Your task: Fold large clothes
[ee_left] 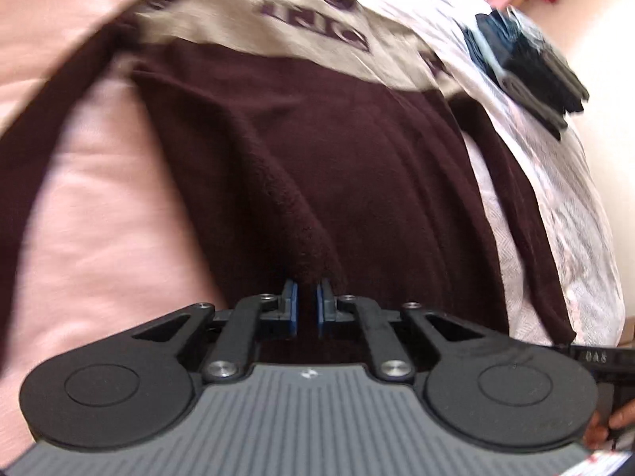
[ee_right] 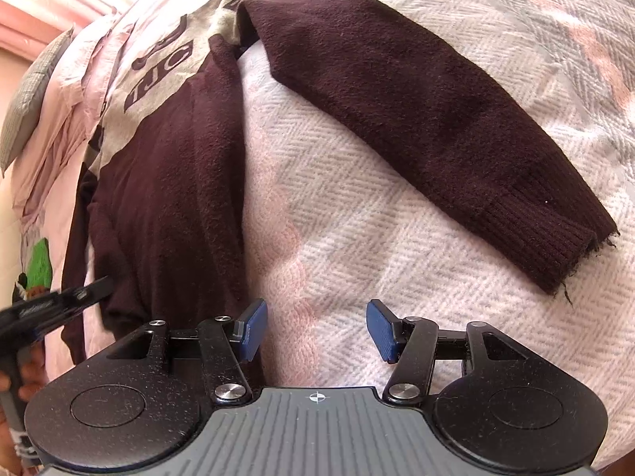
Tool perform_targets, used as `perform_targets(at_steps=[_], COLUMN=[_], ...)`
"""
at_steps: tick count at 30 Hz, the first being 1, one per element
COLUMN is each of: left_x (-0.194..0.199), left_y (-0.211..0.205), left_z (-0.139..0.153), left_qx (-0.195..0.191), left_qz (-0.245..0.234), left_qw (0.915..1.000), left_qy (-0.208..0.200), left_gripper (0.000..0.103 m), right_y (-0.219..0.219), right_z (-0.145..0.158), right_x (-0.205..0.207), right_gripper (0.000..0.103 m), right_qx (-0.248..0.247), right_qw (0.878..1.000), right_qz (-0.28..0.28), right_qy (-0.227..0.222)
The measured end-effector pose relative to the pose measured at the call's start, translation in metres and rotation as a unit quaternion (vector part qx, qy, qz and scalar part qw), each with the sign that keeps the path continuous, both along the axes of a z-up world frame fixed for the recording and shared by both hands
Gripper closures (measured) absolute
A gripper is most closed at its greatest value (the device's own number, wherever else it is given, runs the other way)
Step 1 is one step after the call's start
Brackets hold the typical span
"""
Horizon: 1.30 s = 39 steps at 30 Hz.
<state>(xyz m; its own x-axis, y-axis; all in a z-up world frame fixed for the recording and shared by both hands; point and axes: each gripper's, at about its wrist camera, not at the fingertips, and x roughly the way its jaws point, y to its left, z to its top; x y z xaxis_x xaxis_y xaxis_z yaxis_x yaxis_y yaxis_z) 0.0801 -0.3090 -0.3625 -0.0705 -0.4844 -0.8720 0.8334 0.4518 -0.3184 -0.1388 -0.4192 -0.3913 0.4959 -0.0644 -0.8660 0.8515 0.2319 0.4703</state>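
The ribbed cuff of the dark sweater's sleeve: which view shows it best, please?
The right wrist view: the ribbed cuff lies unobstructed and sharp on the white bedspread, its frayed threads visible. The left wrist view is blurred and shows only the sweater's body, no cuff.

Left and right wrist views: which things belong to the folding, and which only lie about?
Job:
maroon sweater
its loose sleeve
left gripper, pinching the hem
right gripper, open

Lying about:
dark folded clothes
pink sheet
patterned bedspread

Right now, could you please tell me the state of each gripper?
Left gripper: shut on a fold of the maroon sweater.
Right gripper: open, holding nothing, above the bedspread.
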Motion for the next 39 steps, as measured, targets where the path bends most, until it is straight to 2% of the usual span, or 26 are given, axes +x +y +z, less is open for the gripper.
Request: perform_targets(at_steps=[2, 4, 5, 6, 9, 12, 14, 16, 18, 20, 22, 23, 24, 25, 27, 30, 33, 34, 36, 39], left_x=[0.022, 0.048, 0.058, 0.068, 0.074, 0.067, 0.066, 0.065, 0.060, 0.050, 0.037, 0.030, 0.022, 0.010, -0.019, -0.060, -0.090, -0.098, -0.107, -0.116], left_y=[0.041, 0.080, 0.094, 0.105, 0.102, 0.091, 0.094, 0.098, 0.094, 0.092, 0.095, 0.097, 0.099, 0.100, 0.097, 0.088, 0.081, 0.079, 0.081, 0.091], left_z=[0.013, 0.013, 0.007, 0.001, -0.014, -0.021, -0.019, -0.017, -0.016, -0.011, -0.004, 0.002, 0.008, 0.016, 0.027, 0.018, 0.000, -0.005, -0.009, -0.019], left_qx=[0.019, 0.072, 0.093, 0.097, 0.095, 0.102, 0.097, 0.098, 0.107, 0.125, 0.147, 0.156, 0.153, 0.143, 0.108, 0.064, 0.042, 0.037, 0.031, 0.030], left_qz=[0.034, 0.067, 0.074, 0.081, 0.075, 0.056, 0.058, 0.046, 0.023, -0.017, -0.069, -0.096, -0.124, -0.162, -0.247, -0.341, -0.398, -0.408, -0.425, -0.441], left_qw=[0.9989, 0.9939, 0.9917, 0.9913, 0.9927, 0.9931, 0.9934, 0.9938, 0.9927, 0.9868, 0.9726, 0.9636, 0.9560, 0.9454, 0.9176, 0.8817, 0.8490, 0.8405, 0.8307, 0.8118], left_qy=[-0.026, -0.050, -0.049, -0.035, -0.002, -0.017, -0.019, -0.028, -0.050, -0.101, -0.166, -0.195, -0.217, -0.244, -0.292, -0.320, -0.345, -0.354, -0.359, -0.381], left_gripper=[0.097, 0.097, 0.097, 0.097, 0.097, 0.097, 0.096, 0.091, 0.085, 0.077, 0.077, 0.080, 0.080, 0.080, 0.080, 0.079, 0.077, 0.077, 0.077, 0.077], right_y=[0.003, 0.009, 0.012, 0.016, 0.027, 0.033, 0.041, 0.055, 0.074, 0.088, 0.099, 0.102, 0.108, 0.112, 0.123, 0.141, 0.156, 0.161, 0.169, 0.177], right_z=[0.002, 0.003, 0.002, 0.000, -0.011, -0.016, -0.008, 0.000, 0.008, 0.014, 0.019, 0.023, 0.026, 0.031, 0.040, 0.037, 0.024, 0.016, 0.007, -0.006], right_x=[0.000, 0.003, 0.006, 0.009, 0.018, 0.019, 0.025, 0.038, 0.055, 0.065, 0.069, 0.069, 0.070, 0.070, 0.073, 0.089, 0.112, 0.121, 0.127, 0.134], right_gripper=[0.050, 0.050, 0.050, 0.050, 0.050, 0.050, 0.050, 0.050, 0.051, 0.051, 0.051, 0.051, 0.051, 0.051, 0.051, 0.051, 0.051, 0.051, 0.051, 0.051], right_qx=[0.003, 0.007, 0.012, 0.019, 0.030, 0.032, 0.008, -0.037, -0.106, -0.153, -0.192, -0.204, -0.220, -0.238, -0.279, -0.311, -0.344, -0.355, -0.366, -0.375], right_qw=[1.000, 0.999, 0.997, 0.996, 0.994, 0.995, 0.993, 0.985, 0.964, 0.942, 0.926, 0.920, 0.914, 0.906, 0.886, 0.858, 0.824, 0.813, 0.797, 0.785], right_qz=[0.007, 0.028, 0.043, 0.058, 0.069, 0.056, 0.093, 0.170, 0.242, 0.288, 0.308, 0.313, 0.316, 0.321, 0.346, 0.388, 0.428, 0.439, 0.457, 0.469], right_qy=[-0.017, -0.045, -0.056, -0.063, -0.075, -0.082, -0.065, -0.018, 0.038, 0.071, 0.108, 0.118, 0.131, 0.138, 0.131, 0.127, 0.139, 0.144, 0.150, 0.151])
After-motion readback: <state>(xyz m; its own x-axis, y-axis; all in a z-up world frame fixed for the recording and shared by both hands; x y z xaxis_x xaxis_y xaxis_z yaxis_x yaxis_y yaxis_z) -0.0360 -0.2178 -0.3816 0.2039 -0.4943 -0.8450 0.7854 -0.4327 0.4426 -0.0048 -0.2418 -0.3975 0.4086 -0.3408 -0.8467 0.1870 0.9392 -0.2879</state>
